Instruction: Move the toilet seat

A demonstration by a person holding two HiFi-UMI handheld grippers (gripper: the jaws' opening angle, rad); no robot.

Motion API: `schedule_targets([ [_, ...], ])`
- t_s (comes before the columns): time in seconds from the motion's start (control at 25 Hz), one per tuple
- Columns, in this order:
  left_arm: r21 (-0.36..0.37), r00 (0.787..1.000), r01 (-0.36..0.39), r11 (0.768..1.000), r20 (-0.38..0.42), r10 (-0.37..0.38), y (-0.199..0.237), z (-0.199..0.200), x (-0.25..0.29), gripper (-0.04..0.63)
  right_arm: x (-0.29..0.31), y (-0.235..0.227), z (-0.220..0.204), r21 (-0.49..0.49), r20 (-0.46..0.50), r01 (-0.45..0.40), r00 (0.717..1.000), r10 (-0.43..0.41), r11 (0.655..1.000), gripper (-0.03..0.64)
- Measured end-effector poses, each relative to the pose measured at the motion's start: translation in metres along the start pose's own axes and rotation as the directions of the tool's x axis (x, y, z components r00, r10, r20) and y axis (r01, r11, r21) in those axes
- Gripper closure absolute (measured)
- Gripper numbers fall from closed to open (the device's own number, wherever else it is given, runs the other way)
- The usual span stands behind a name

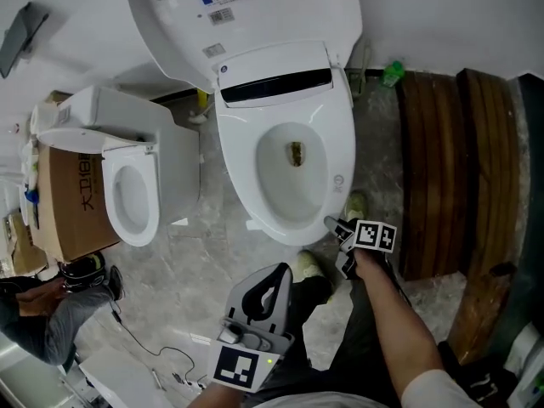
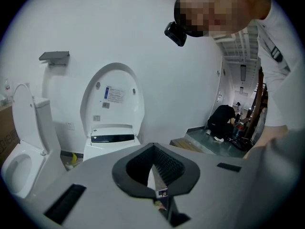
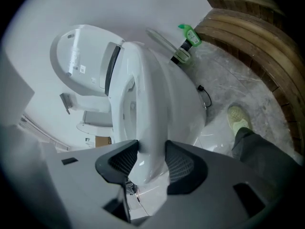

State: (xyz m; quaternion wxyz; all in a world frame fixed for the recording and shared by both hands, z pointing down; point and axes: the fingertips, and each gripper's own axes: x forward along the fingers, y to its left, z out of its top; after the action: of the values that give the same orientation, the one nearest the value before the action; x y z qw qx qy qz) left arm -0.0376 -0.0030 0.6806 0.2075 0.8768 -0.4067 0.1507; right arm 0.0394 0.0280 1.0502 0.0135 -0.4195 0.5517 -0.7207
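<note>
— Where is the toilet seat (image 1: 240, 164)?

— Down flat on the bowl (image 1: 293, 181) of the large toilet. The lid (image 1: 246, 15) stands raised behind it, against the wall (image 1: 442, 15).

— And the right tool (image 3: 151, 146)?

— At the seat's front rim, on the person's right side. Its two pads (image 3: 178, 163) straddle the white edge and press on it from either side, so it is gripping the toilet seat.

— The left tool (image 1: 280, 272)?

— Low and close to the person's body, well apart from the toilet and pointing towards it. Its jaws are together, with nothing between them.

— What lies around?

— A pale shoe (image 1: 308, 264) is on the marbled floor (image 1: 195, 253) just in front of the bowl, and another is beside the right tool. A smaller toilet (image 1: 132, 198) stands to the left with its lid up, next to a cardboard box (image 1: 72, 202). On the right are dark wooden steps (image 1: 450, 168). A green bottle (image 1: 392, 73) stands on the floor near the wall, between the steps and the large toilet.
</note>
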Motion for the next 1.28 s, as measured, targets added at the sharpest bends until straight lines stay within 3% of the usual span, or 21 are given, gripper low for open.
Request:
schedule_targets([
  [0.4, 0.006, 0.999, -0.02, 1.0, 0.051, 0.019, 0.002, 0.044, -0.036, 0.592, -0.042, 0.05, -0.008, -0.006, -0.057, -0.058, 0.997, 0.057, 0.998, 0.445],
  [0.92, 0.049, 0.983, -0.024, 0.999, 0.184, 0.015, -0.013, 0.163, -0.104, 0.592, -0.134, 0.205, 0.014, -0.022, -0.064, -0.226, 0.972, 0.224, 0.974, 0.451],
  [1.28, 0.085, 0.967, -0.052, 0.995, 0.253, 0.029, -0.007, 0.22, -0.124, 0.592, -0.162, 0.279, 0.055, -0.058, -0.029, -0.317, 0.948, 0.316, 0.947, 0.442],
])
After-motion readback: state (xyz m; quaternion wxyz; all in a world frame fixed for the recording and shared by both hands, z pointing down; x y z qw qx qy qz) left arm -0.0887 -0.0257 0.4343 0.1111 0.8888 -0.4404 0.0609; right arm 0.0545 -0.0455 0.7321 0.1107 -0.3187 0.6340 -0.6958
